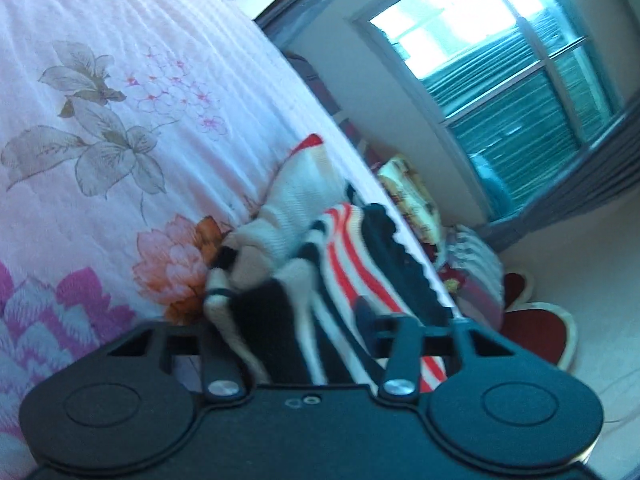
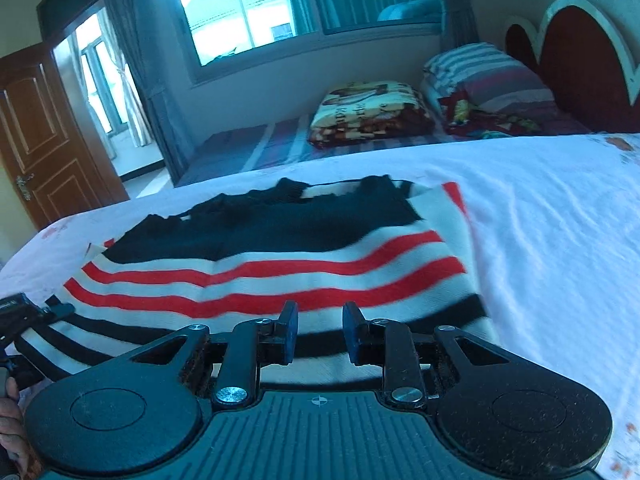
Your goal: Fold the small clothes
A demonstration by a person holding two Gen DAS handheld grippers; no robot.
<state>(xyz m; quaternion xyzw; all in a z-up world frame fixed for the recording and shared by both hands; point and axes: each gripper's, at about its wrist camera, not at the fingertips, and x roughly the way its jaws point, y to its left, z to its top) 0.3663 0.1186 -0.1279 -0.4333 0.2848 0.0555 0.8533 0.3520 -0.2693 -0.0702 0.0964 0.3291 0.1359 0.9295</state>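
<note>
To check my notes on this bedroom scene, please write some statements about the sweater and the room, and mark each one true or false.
1. The striped sweater lies on the bed. True.
2. Its stripes are green and yellow. False: they are red, white and black.
3. The wooden door stands open. True.
4. The left claw is empty. False: sweater fabric is bunched between its fingers.

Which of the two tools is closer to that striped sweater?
Left. The left tool has bunched striped sweater fabric between its fingers; the right tool hovers open just above the sweater's near edge.
</note>
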